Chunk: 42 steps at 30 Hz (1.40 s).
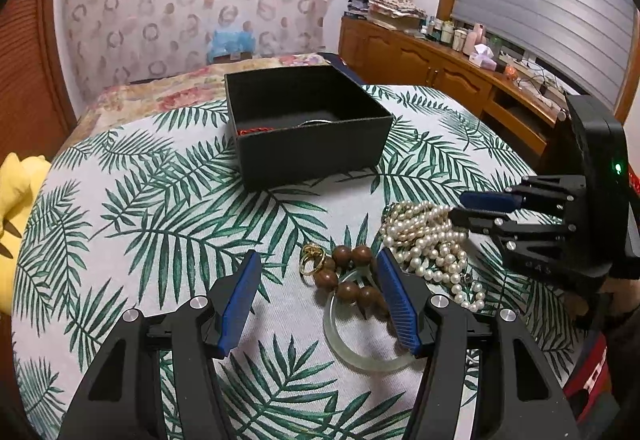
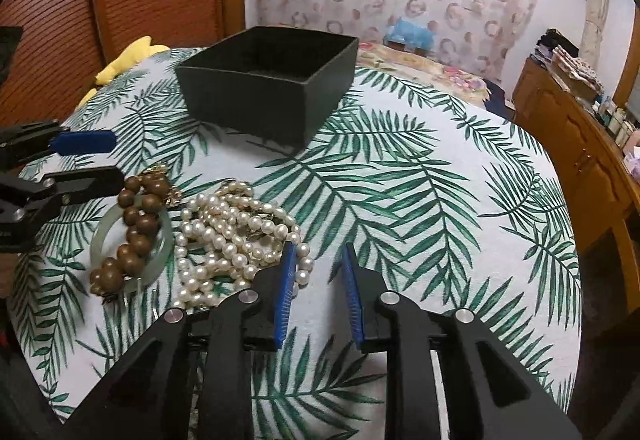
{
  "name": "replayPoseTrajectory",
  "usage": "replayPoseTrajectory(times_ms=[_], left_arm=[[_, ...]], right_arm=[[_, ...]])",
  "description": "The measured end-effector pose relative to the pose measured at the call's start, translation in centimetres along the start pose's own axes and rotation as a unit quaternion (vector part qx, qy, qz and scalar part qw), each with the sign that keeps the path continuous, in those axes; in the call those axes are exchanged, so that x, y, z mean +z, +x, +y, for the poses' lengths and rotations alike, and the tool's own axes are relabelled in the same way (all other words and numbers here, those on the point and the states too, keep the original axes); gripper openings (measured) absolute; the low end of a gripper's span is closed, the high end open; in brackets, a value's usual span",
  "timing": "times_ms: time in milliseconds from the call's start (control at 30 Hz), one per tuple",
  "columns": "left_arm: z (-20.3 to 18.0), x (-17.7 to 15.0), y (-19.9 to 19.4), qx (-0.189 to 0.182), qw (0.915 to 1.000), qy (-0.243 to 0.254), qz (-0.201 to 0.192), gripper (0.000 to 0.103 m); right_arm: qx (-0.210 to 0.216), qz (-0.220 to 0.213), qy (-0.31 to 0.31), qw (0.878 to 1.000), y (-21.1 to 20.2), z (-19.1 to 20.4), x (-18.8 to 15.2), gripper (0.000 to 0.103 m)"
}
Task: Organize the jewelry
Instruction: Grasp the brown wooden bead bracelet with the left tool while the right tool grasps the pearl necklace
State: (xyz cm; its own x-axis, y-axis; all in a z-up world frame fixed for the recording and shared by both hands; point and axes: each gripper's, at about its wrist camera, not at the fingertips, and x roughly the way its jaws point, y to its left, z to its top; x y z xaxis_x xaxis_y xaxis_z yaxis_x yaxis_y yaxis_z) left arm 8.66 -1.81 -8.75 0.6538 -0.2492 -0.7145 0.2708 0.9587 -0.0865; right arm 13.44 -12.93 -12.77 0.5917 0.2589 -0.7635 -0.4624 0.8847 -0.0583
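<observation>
- Left gripper [image 1: 318,264], bottom centre, fingers apart around wooden beads [image 1: 348,278] lying over a glass bangle [image 1: 360,352].
- Right gripper [image 2: 318,260], fingers apart, touching pearls [image 2: 228,236].
- Black box [image 1: 304,127], upper centre.
- Gold ring [image 1: 313,259], beside beads.

White cloth [image 1: 168,224] printed with green palm fronds, black box [image 1: 308,147], cream pearls [image 1: 424,240], brown wooden beads [image 1: 348,272], pale green bangle [image 1: 360,356].

black box [image 1: 308,131], perhaps a bangle inside, pearls [image 1: 424,236]
</observation>
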Motion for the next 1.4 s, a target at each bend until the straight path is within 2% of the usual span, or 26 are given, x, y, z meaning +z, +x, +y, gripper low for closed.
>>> replayPoseTrajectory(times_ms=[100,167,500,700,933,1200,1300,1400], left_arm=[[0.0,-0.2,0.2,-0.001,1.0,-0.001,0.005,0.057],[0.0,-0.3,0.3,-0.003,1.0,-0.001,0.006,0.057],[-0.3,-0.5,0.6,-0.01,0.9999,-0.002,0.013,0.057],[-0.3,-0.7,0.8,-0.026,0.9995,-0.01,0.014,0.057],[-0.3,-0.5,1.3,-0.045,0.9983,-0.032,0.019,0.045],[-0.8,-1.0,1.7,-0.037,0.9984,-0.031,0.03,0.044],[-0.8,-1.1,1.7,-0.045,0.9979,-0.036,0.029,0.038],[-0.8,-1.0,1.7,-0.04,0.9981,-0.037,0.029,0.02]], right_arm=[[0.002,0.001,0.004,1.0,0.1,-0.4,0.0,0.024],[0.013,0.003,0.0,1.0,0.0,-0.3,0.0,0.012],[0.017,0.002,-0.009,1.0,0.0,-0.3,0.0,0.009],[0.013,-0.033,0.003,0.999,-1.8,-0.6,0.2,0.008],[0.009,-0.048,-0.008,0.999,-3.2,0.1,0.6,0.008],[0.014,-0.057,-0.01,0.998,-4.0,0.6,0.7,0.008],[0.014,-0.061,-0.008,0.998,-4.4,0.5,0.7,0.008],[0.016,-0.063,-0.007,0.998,-4.6,0.5,0.7,0.008]])
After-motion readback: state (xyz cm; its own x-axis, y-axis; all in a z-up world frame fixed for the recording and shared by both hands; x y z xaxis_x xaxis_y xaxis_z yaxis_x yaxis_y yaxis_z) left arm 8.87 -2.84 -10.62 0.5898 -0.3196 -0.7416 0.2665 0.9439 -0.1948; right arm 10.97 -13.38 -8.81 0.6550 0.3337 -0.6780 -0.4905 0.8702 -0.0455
